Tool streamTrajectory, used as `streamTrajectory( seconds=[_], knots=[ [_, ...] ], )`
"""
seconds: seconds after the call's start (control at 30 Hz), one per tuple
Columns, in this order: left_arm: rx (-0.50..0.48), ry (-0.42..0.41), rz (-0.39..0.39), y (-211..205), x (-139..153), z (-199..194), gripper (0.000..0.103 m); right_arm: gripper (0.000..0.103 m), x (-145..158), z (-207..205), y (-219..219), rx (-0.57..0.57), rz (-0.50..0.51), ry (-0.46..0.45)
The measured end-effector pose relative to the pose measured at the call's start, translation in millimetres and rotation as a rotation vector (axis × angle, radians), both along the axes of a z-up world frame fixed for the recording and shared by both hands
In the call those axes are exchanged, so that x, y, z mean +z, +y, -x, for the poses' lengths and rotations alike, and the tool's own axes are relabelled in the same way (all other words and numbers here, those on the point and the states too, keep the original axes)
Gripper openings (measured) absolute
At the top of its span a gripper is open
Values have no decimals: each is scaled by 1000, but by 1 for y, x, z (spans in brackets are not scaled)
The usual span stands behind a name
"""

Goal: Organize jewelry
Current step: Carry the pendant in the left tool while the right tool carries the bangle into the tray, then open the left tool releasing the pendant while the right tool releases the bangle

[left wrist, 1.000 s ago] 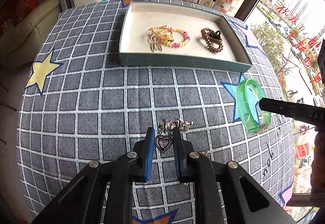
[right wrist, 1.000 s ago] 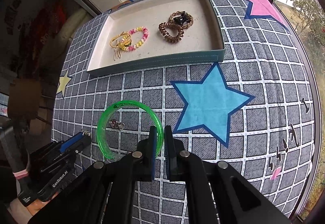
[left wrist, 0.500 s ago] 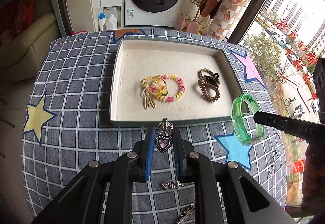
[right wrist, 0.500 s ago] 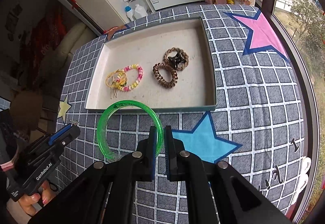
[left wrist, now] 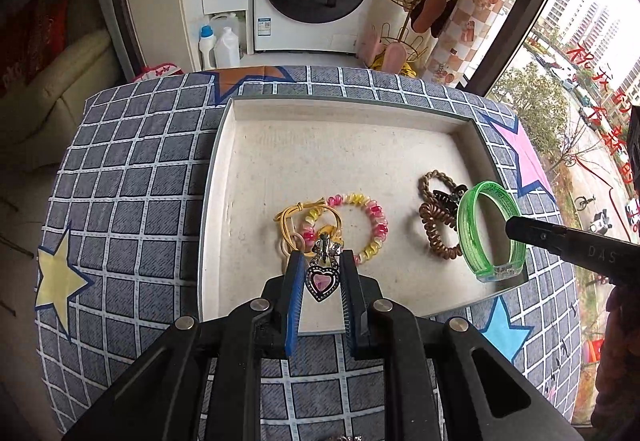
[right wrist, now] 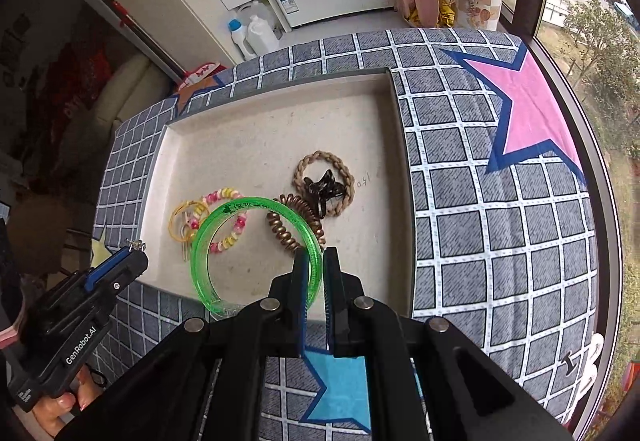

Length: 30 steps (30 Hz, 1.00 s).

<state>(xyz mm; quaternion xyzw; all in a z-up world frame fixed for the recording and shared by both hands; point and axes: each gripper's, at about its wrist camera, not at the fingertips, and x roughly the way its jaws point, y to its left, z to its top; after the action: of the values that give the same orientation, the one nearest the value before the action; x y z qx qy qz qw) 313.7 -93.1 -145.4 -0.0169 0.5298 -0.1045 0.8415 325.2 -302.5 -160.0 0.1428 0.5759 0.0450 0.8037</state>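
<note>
A worktop (left wrist: 120,209) under a grey checked cloth with coloured stars carries a shallow rectangular tray (left wrist: 216,177) with a dark green rim and a pale beige floor. Already lying in the tray are a braided tan hair tie with a black claw clip (right wrist: 324,185), a brown spiral coil hair tie (right wrist: 294,225), a pink-and-yellow beaded bracelet (left wrist: 360,225) and some yellow cord loops (left wrist: 296,217).

The right gripper (right wrist: 316,283) is pressed together on the rim of a translucent green plastic bangle (right wrist: 224,225), which hangs over the near right part of the tray, above the coil tie. The left gripper (left wrist: 318,283) pinches a small dark metal heart pendant with a pink stone (left wrist: 320,283) between its blue pads, its clasp end poking forward, over the near edge of the tray just in front of the bracelet and cords.

Both pieces look ready to be set down. The risks, as I judge them: the bangle, held on edge, could roll or land on the coil tie and knock it about if released from height. The pendant's clasp could snag the yellow cords or bracelet if lowered straight onto them, tangling the pile. Either piece let go too near the front rim could bounce out onto the cloth.
</note>
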Motion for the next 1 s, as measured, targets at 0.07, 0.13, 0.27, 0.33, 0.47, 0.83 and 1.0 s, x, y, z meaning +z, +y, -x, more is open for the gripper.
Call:
streamTrajectory(
  seconds=[0.07, 0.13, 0.27, 0.33, 0.47, 0.83, 1.0],
  knots=[
    [5, 5, -10, -2, -3, -4, 30, 7, -4, -9, -2, -2, 11, 3],
    [8, 7, -21, -4, -6, -9, 30, 7, -7, -16, -2, -1, 19, 4],
    [7, 11, -39, -11, -12, -19, 30, 7, -13, -29, -5, -3, 28, 6],
    [4, 10, -51, -14, -14, -23, 30, 7, -15, -36, -5, -4, 32, 5],
    [0, 11, -73, -19, -20, -30, 30, 7, -22, -47, -5, 5, 40, 10],
    [-25, 23, -140, -29, -31, -32, 30, 10, -37, -54, -1, 53, 64, 28],
    [-27, 23, -160, -31, -30, -32, 30, 10, -36, -55, -3, 59, 53, 29]
  ],
)
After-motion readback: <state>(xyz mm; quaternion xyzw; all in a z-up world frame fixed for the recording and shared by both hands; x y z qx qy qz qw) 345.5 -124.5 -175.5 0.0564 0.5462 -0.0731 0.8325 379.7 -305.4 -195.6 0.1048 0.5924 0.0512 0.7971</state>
